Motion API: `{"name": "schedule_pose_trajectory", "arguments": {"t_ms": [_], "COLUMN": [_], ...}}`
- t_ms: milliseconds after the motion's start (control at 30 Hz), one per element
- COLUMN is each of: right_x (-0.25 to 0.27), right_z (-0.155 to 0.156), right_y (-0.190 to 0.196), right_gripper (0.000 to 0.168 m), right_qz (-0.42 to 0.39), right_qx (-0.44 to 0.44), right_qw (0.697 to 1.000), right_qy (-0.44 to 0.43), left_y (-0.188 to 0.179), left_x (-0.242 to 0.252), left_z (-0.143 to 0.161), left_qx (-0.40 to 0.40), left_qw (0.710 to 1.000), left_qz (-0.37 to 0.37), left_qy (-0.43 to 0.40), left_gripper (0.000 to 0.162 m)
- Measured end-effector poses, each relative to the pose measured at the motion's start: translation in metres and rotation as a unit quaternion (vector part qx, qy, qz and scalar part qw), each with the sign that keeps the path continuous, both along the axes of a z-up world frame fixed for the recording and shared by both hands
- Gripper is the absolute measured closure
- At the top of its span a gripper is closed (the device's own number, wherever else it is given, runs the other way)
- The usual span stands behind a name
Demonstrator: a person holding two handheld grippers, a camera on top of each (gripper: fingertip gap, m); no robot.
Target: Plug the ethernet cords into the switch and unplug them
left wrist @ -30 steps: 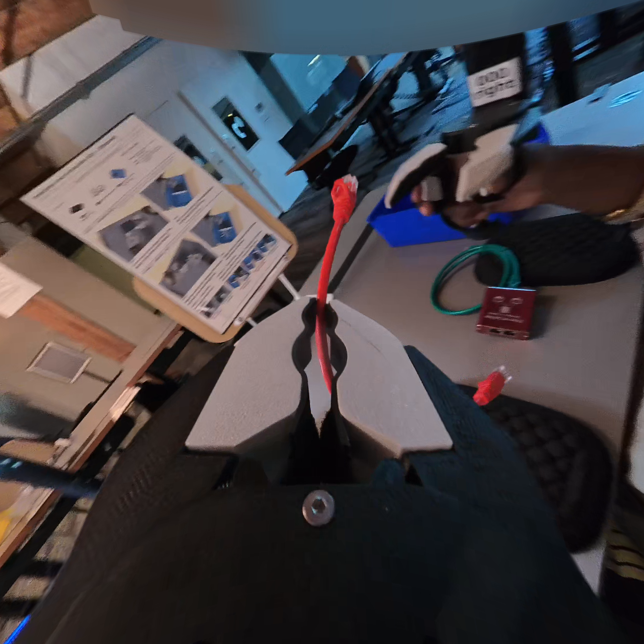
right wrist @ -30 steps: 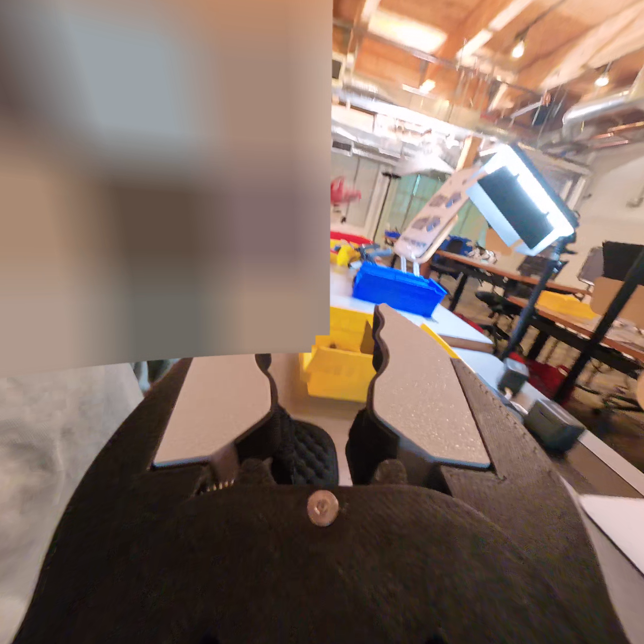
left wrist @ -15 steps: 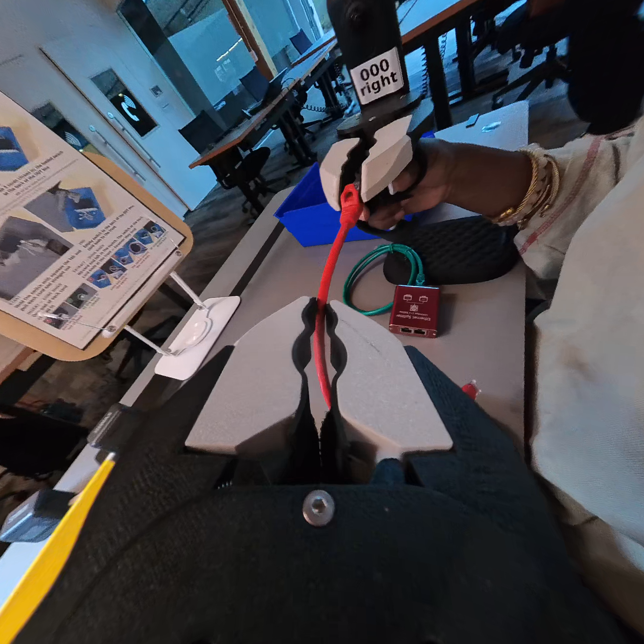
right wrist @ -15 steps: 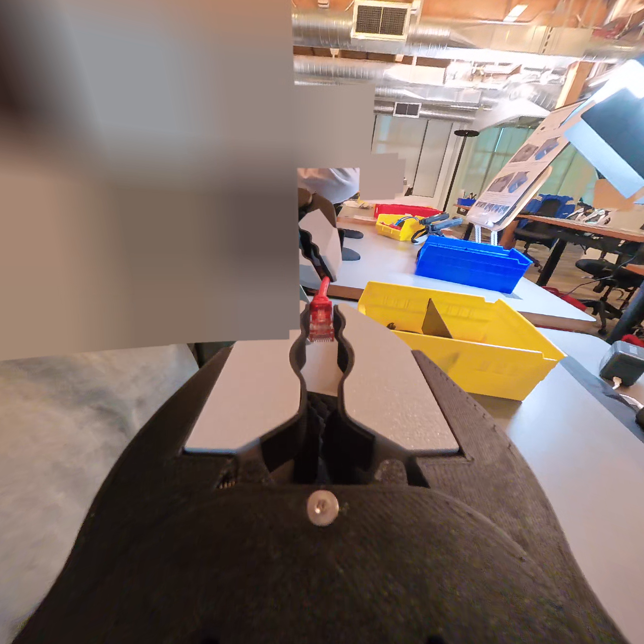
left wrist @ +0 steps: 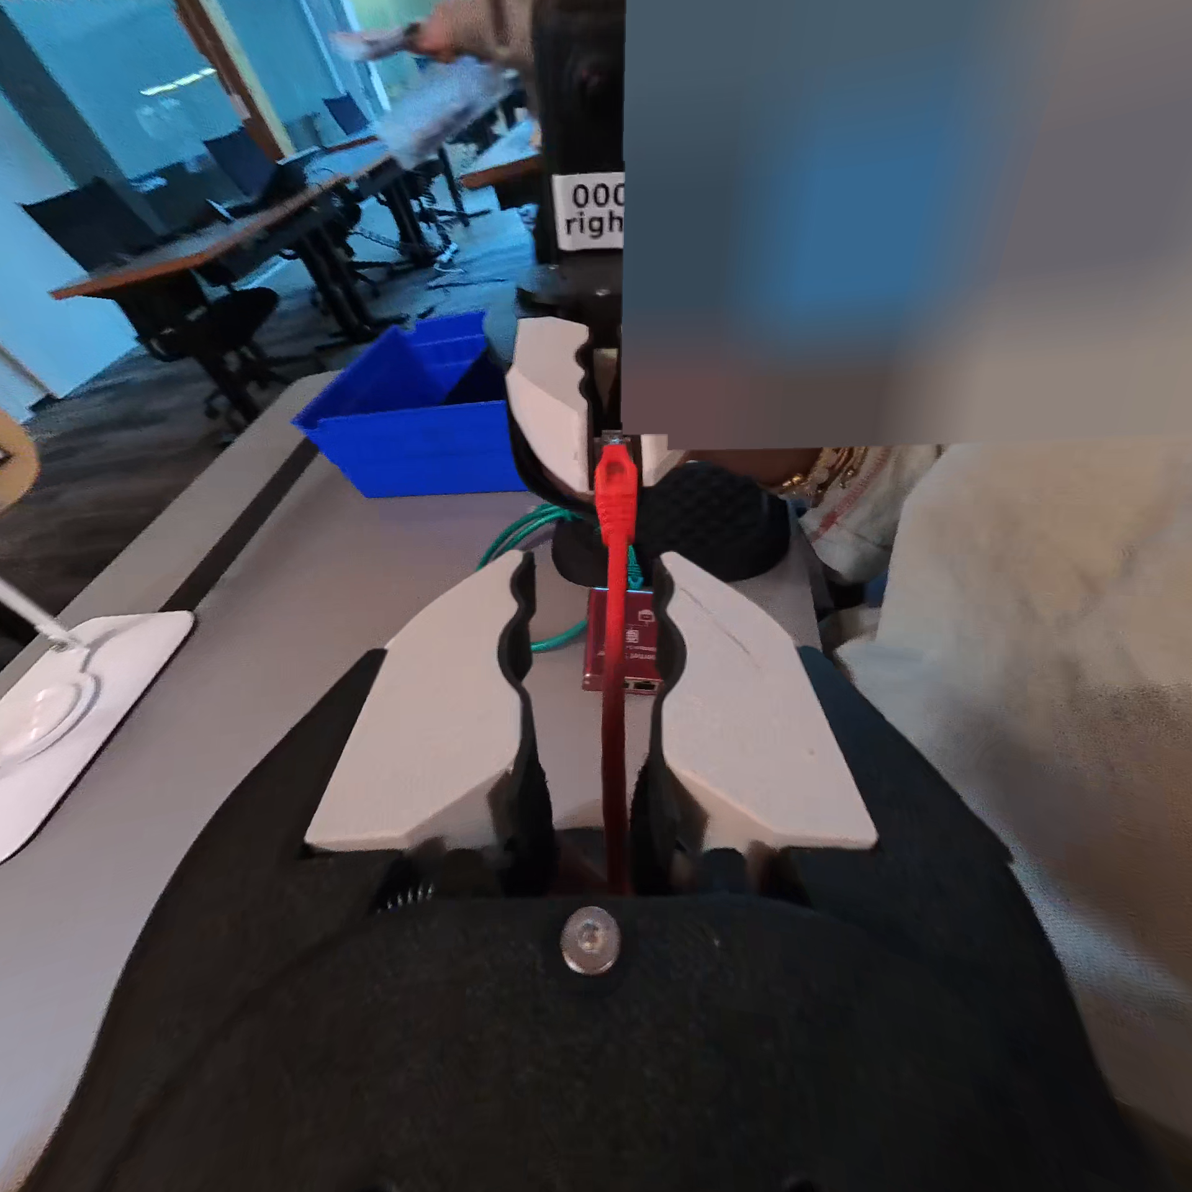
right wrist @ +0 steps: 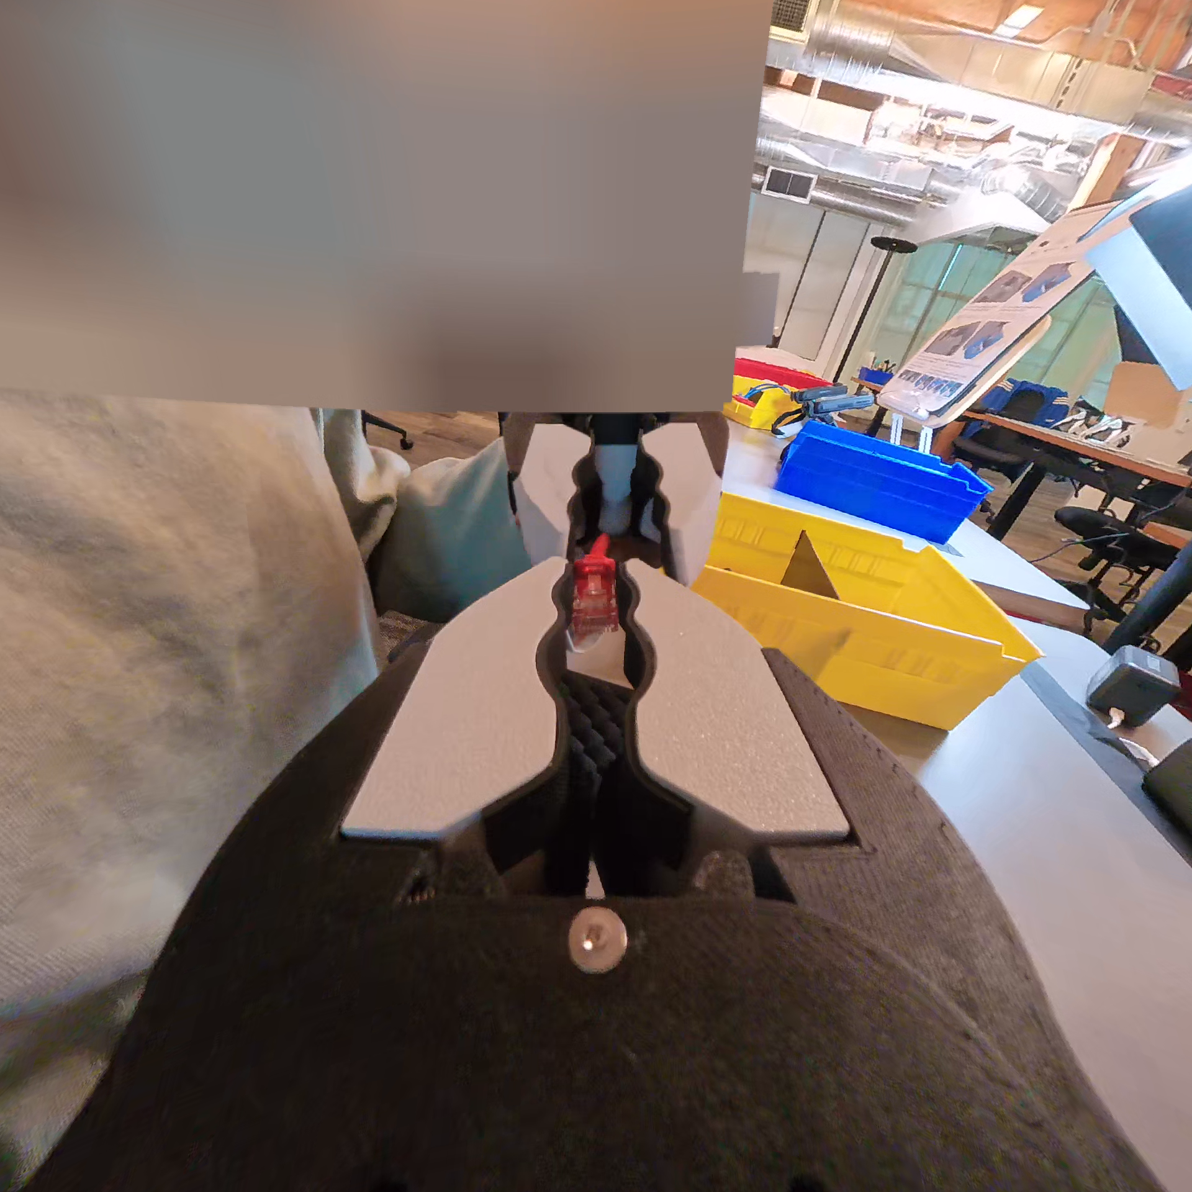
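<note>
The left gripper point(left wrist: 590, 619) was held level above the surface point(left wrist: 271, 619), its fingers point(left wrist: 445, 709) spread apart with the red ethernet cord point(left wrist: 613, 645) running loose up the gap, touching neither side as far as could be seen. The right gripper point(right wrist: 596, 596) faced it head-on, its fingers point(right wrist: 477, 709) narrowed onto the cord's red plug point(right wrist: 593, 600), which sat pinched between their tips. Only the left wrist view showed the red switch point(left wrist: 622, 645) lying flat below the cord near the surface's far edge, a coiled green cord point(left wrist: 548, 522) behind it, and a blue bin point(left wrist: 413, 426) at the far edge. Only the right wrist view showed a yellow bin point(right wrist: 858, 619) on the surface to the right.
</note>
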State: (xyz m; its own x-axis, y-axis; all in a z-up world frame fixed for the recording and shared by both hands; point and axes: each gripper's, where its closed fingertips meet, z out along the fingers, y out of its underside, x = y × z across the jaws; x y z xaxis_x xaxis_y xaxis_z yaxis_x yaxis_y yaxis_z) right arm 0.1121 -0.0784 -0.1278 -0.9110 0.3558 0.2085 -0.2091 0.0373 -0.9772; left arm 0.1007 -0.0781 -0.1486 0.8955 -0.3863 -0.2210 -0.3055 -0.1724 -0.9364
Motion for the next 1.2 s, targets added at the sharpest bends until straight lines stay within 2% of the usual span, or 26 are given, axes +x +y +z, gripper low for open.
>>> {"name": "schedule_pose_trajectory", "arguments": {"t_ms": [133, 267, 500, 633, 667, 700, 767, 833, 933, 1067, 1167, 1200], "right_x": [0.001, 0.0, 0.001, 0.0, 0.001, 0.0, -0.004, -0.002, 0.01, 0.011, 0.007, 0.005], "right_z": [-0.002, -0.005, -0.007, -0.011, -0.014, -0.018, -0.044, -0.084, -0.139, -0.176, -0.193, -0.195], "right_y": [0.003, 0.004, 0.003, 0.005, 0.008, 0.014, 0.033, 0.052, 0.067, 0.075, 0.075, 0.073], "right_gripper": [0.156, 0.156, 0.156, 0.156, 0.148, 0.129, 0.092, 0.072, 0.074, 0.079, 0.076, 0.08], "right_qz": [-0.002, -0.007, -0.006, -0.01, -0.012, -0.023, -0.07, -0.112, -0.134, -0.149, -0.144, -0.142], "right_qx": [-0.008, -0.011, -0.016, -0.003, 0.006, 0.019, 0.088, 0.194, 0.335, 0.44, 0.466, 0.457], "right_qw": [1.0, 1.0, 1.0, 1.0, 0.999, 0.998, 0.989, 0.966, 0.917, 0.867, 0.85, 0.854], "right_qy": [0.002, 0.001, 0.003, -0.02, -0.031, -0.047, -0.092, -0.128, -0.169, -0.181, -0.198, -0.205], "left_y": [0.006, 0.006, 0.008, 0.008, 0.006, 0.004, -0.004, -0.009, -0.01, -0.006, -0.005, -0.006], "left_x": [0.006, 0.01, 0.012, 0.01, 0.006, -0.001, -0.011, -0.014, -0.018, -0.015, -0.016, -0.016], "left_z": [0.0, 0.002, -0.008, -0.013, -0.015, -0.016, -0.022, -0.026, -0.036, -0.043, -0.043, -0.043], "left_qx": [0.008, 0.017, -0.003, -0.022, -0.032, -0.04, -0.064, -0.079, -0.093, -0.096, -0.094, -0.094], "left_qw": [1.0, 0.999, 1.0, 1.0, 0.999, 0.998, 0.995, 0.995, 0.993, 0.993, 0.993, 0.993], "left_qz": [-0.012, -0.021, -0.015, -0.003, 0.007, 0.023, 0.04, 0.042, 0.049, 0.047, 0.051, 0.052], "left_qy": [-0.006, -0.023, -0.024, 0.012, 0.028, 0.046, 0.063, 0.053, 0.055, 0.055, 0.054, 0.057], "left_gripper": [0.142, 0.148, 0.153, 0.154, 0.154, 0.154, 0.153, 0.153, 0.153, 0.154, 0.153, 0.154]}}
